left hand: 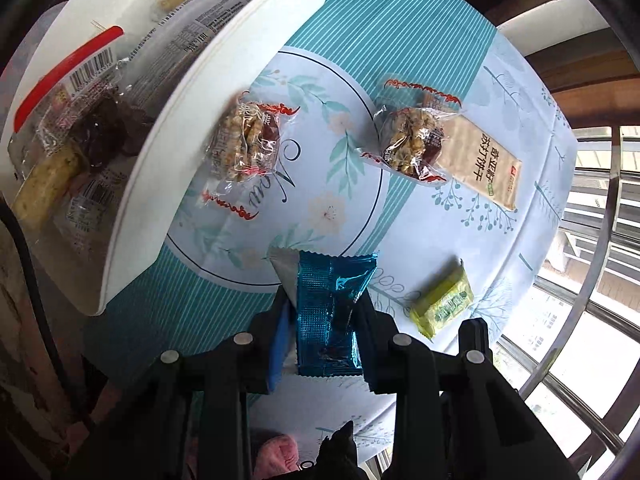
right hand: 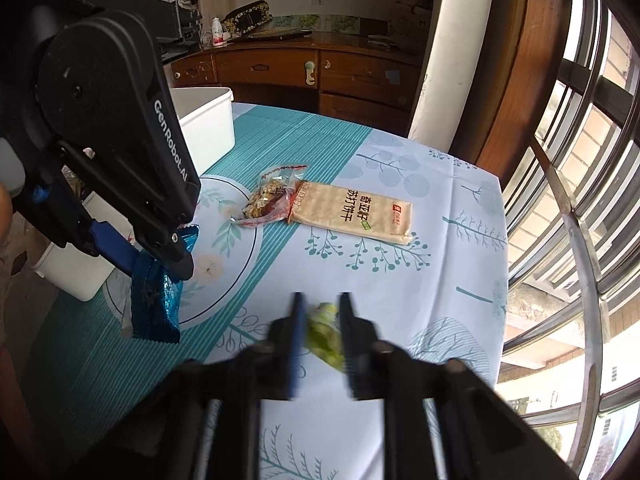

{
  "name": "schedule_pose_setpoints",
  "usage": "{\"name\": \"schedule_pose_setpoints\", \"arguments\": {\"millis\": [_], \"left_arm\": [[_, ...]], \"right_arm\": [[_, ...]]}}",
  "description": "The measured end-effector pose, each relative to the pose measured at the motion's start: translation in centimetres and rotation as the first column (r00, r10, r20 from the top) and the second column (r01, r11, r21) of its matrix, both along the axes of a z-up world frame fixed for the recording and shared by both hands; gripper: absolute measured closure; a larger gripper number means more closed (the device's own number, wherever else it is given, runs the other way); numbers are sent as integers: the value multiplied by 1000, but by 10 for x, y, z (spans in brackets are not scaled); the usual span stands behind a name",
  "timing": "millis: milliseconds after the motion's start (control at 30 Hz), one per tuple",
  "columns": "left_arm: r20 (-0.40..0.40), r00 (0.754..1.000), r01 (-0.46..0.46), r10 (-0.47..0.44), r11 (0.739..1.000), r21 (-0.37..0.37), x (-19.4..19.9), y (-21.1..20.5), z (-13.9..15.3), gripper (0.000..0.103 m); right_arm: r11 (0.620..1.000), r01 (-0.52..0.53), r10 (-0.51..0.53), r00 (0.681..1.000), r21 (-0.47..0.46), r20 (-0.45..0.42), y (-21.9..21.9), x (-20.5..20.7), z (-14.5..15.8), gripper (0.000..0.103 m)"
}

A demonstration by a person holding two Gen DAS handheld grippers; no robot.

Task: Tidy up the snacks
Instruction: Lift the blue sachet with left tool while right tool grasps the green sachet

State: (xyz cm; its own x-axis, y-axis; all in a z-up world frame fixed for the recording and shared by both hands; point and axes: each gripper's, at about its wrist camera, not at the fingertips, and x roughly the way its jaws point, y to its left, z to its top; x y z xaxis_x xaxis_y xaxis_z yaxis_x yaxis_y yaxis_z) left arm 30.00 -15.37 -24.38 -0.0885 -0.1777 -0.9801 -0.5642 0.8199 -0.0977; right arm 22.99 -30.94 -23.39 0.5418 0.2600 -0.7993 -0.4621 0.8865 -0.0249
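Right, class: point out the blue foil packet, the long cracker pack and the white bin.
blue foil packet (left hand: pixel 326 312), left wrist view, middle of the wrapper between the fingers.
long cracker pack (right hand: pixel 356 213), right wrist view, centre of its printed face.
white bin (left hand: pixel 172 128), left wrist view, its near rim.

i see a blue foil snack (left hand: pixel 326 312) hanging upright off the table, a green packet (right hand: pixel 324 334) lifted too, cracker pack (right hand: pixel 356 212) lying flat.
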Motion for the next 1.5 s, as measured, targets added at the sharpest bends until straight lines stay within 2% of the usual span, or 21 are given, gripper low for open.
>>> {"name": "schedule_pose_setpoints", "arguments": {"millis": [167,267,400,533,567,633,700,867,1000,1100,1300,1500], "left_arm": [[47,999,10,-9,1000,-5,-11,3,30,74],[92,995,25,-27,999,28,-15,7,48,74],[170,984,37,-50,996,77,-30,31,74,74],[245,968,30,-59,993,118,-44,47,95,74],[260,964,29,-61,992,125,-47,50,100,75],[288,955,24,-65,989,144,-51,55,104,75],[309,948,19,-69,987,163,-55,59,109,75],[310,950,-17,-40,984,177,-67,76,113,75],[310,951,-52,-8,982,183,-78,93,115,75],[312,950,-78,15,978,191,-87,105,115,75],[316,947,-126,59,973,196,-103,128,118,75],[312,945,-161,95,968,193,-114,146,117,75]], "right_arm": [[1000,4,-4,1000,-11,9,2,-4,17,102],[999,42,-42,999,2,-14,-2,-3,19,102],[996,75,-67,990,57,-127,-10,0,12,102],[988,145,-128,965,58,-229,-17,6,-4,101],[984,167,-147,956,57,-254,-18,8,-7,99],[976,210,-182,934,60,-308,-22,13,-16,84],[966,244,-201,914,82,-354,-26,18,-22,74],[941,323,-252,866,98,-433,-28,29,-35,64],[934,348,-277,847,78,-454,-26,35,-42,57],[935,351,-288,845,60,-450,-23,40,-45,52],[923,384,-340,819,1,-462,-19,52,-55,52],[909,417,-379,810,-16,-448,-18,58,-56,54]]}}
